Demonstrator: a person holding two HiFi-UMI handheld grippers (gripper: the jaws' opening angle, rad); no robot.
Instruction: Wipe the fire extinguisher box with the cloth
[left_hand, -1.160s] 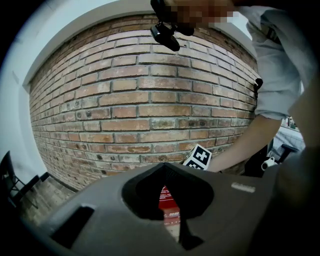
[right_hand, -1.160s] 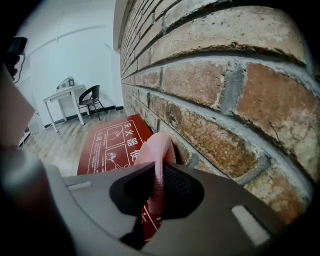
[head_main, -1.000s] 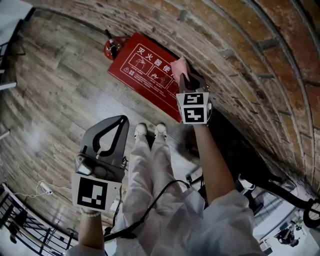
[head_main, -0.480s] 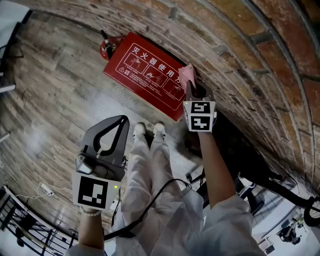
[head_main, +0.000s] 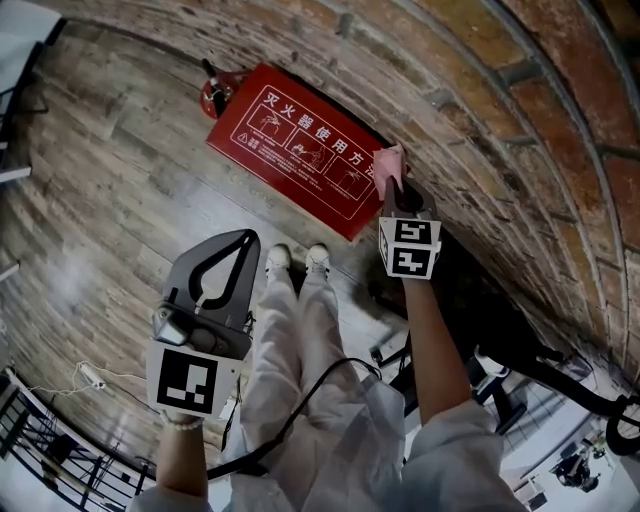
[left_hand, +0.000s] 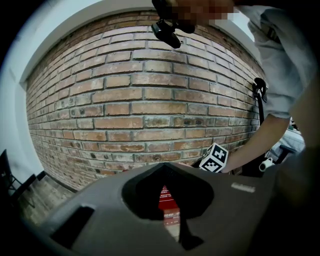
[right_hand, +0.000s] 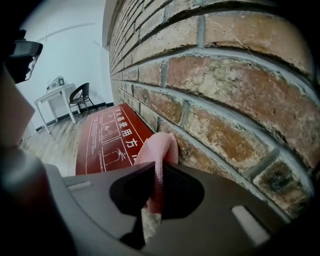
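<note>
**Cloth meeting the box's wall-side edge**

The red box (head_main: 300, 150) is lying flat on the wood floor (head_main: 120, 190), its long side running along the foot of the brick wall (head_main: 480, 130), and its white-printed face is pointing up. The pink cloth (head_main: 390, 162) is sitting at the box's near end, on the edge closest to the wall. In the right gripper view the cloth (right_hand: 159, 150) is bunching between the box (right_hand: 107, 137) and the bricks (right_hand: 225, 100); whether it is pressing on the box cannot be told.

The right gripper (head_main: 392, 185) is pointing down at that edge with its jaws clamping the cloth, a fold of which is poking out past the jaw tips (right_hand: 150, 170). The left gripper (head_main: 238, 245) is hanging well apart from the box, low over the floor beside the person's shoes (head_main: 298, 262). Its jaws are meeting at the tips with nothing between them, and a sliver of the box is showing through the gap behind the tips (left_hand: 162, 167).

A red extinguisher (head_main: 215, 95) is lying at the box's far end. A table (right_hand: 52, 97) and a chair (right_hand: 82, 97) are standing further off by the white wall
</note>
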